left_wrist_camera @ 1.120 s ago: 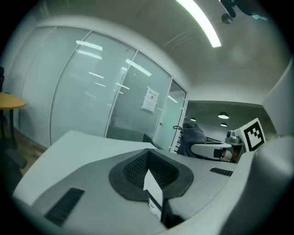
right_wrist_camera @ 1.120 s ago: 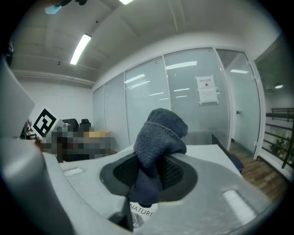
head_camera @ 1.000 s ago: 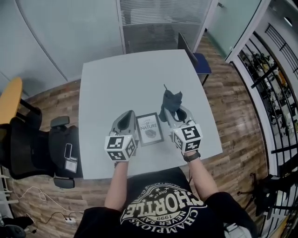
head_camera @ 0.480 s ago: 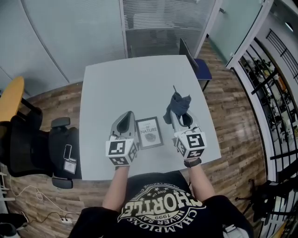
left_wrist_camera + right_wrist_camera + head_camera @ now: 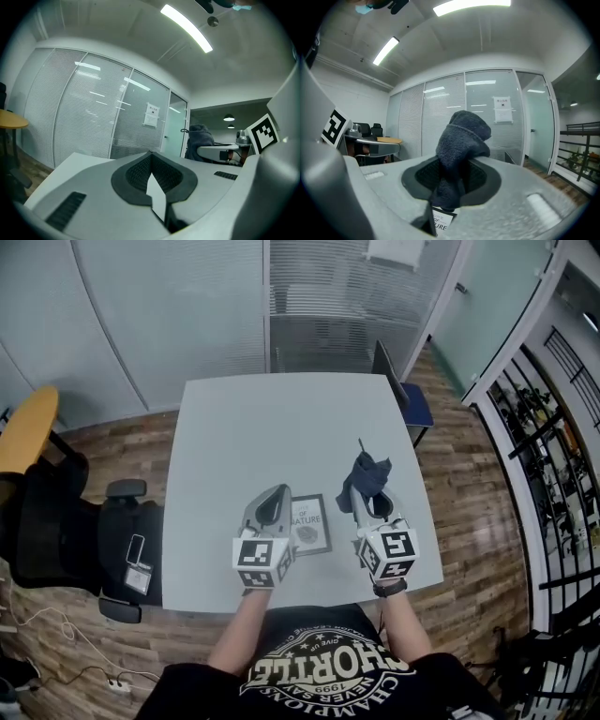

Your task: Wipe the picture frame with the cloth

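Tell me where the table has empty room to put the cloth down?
The far half of the light grey square table, beyond both claws, is bare; so is the strip beside the left claw. Crowded: the black-rimmed picture frame between them, where the right claw holds the dark grey cloth.

The picture frame [image 5: 309, 523] lies flat near the front edge of the table [image 5: 225, 427], closely flanked by the left gripper [image 5: 274, 497] and the right gripper [image 5: 367, 499], whose cloth [image 5: 367, 474] sticks up just beside the frame's right edge. Beyond them the tabletop runs bare to its far corner, where a chair [image 5: 398, 390] stands
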